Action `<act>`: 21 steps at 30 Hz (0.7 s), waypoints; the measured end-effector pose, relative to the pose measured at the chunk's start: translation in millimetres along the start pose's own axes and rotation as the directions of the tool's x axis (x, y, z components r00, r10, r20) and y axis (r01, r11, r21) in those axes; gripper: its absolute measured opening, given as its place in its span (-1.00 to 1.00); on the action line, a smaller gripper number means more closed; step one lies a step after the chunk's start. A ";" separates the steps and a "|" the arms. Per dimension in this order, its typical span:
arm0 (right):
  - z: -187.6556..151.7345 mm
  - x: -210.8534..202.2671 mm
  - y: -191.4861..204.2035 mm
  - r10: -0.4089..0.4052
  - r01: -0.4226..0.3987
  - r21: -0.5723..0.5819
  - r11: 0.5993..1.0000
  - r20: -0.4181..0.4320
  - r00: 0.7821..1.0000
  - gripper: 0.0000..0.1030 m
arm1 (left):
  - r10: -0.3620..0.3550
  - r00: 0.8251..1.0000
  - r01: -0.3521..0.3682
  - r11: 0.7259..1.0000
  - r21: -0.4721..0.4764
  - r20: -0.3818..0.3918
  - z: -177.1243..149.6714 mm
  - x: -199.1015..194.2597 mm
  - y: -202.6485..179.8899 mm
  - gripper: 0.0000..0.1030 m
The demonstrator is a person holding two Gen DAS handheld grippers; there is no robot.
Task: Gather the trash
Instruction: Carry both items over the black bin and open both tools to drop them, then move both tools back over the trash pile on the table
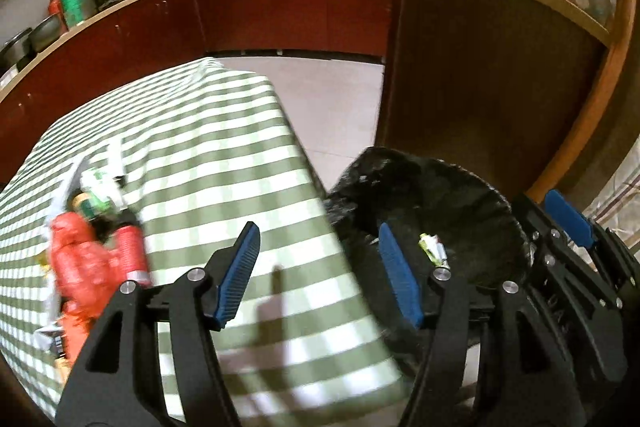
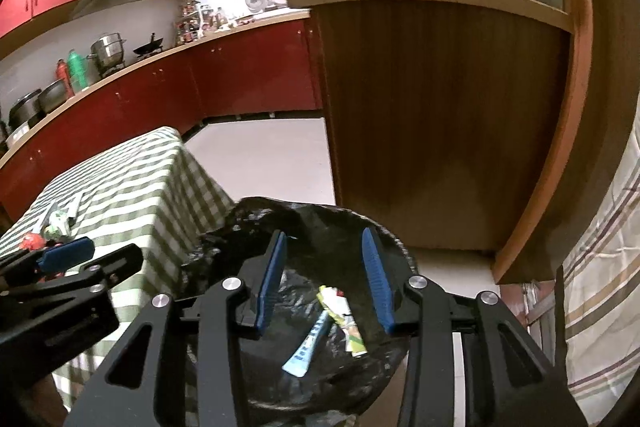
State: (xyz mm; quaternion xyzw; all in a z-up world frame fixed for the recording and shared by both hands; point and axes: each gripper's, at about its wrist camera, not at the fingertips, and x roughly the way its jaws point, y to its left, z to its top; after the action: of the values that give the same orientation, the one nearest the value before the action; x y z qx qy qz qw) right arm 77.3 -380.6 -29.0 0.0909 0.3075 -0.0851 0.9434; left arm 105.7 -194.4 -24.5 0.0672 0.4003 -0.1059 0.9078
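A bin lined with a black bag (image 2: 320, 219) stands on the floor beside the table; it also shows in the left wrist view (image 1: 472, 195). Inside lie a green-yellow wrapper (image 2: 344, 319) and a blue-white tube (image 2: 308, 347). My right gripper (image 2: 326, 279) is open and empty just above the bin mouth. My left gripper (image 1: 320, 267) is open and empty over the table's right edge. A trash pile lies on the green checked tablecloth (image 1: 224, 147): red-orange plastic wrapper (image 1: 76, 267), red can (image 1: 132, 251), green can (image 1: 94, 203).
A wooden counter panel (image 2: 440, 131) rises right behind the bin. Red kitchen cabinets (image 1: 280, 11) line the far wall, with pots and bottles on top. A striped curtain (image 2: 600, 307) hangs at the right. Tiled floor (image 1: 336, 107) lies between table and cabinets.
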 end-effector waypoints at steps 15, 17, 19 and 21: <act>-8.9 -34.4 91.3 0.159 -0.158 -0.137 0.978 0.001 0.987 -0.14 | 0.181 0.982 -0.173 0.975 -0.142 0.047 -34.7 -74.4 125.6 0.24; -13.7 -37.5 107.6 0.187 -0.186 -0.161 0.969 -0.011 0.982 -0.14 | 0.208 0.977 -0.199 0.966 -0.166 0.038 -40.6 -79.3 143.9 0.26; -19.0 -40.9 122.8 0.207 -0.207 -0.181 0.961 -0.020 0.978 -0.13 | 0.235 0.972 -0.226 0.954 -0.196 0.026 -48.2 -83.7 162.6 0.27; -24.4 -43.7 137.9 0.228 -0.229 -0.207 0.951 -0.032 0.973 -0.13 | 0.259 0.966 -0.249 0.942 -0.227 0.012 -56.5 -88.2 181.8 0.27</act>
State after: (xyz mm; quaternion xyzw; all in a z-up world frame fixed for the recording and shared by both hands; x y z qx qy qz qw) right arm 58.5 -237.0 -5.9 0.0265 0.3059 0.0578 0.9499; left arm 52.2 5.7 9.7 0.0136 0.3786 0.0562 0.9237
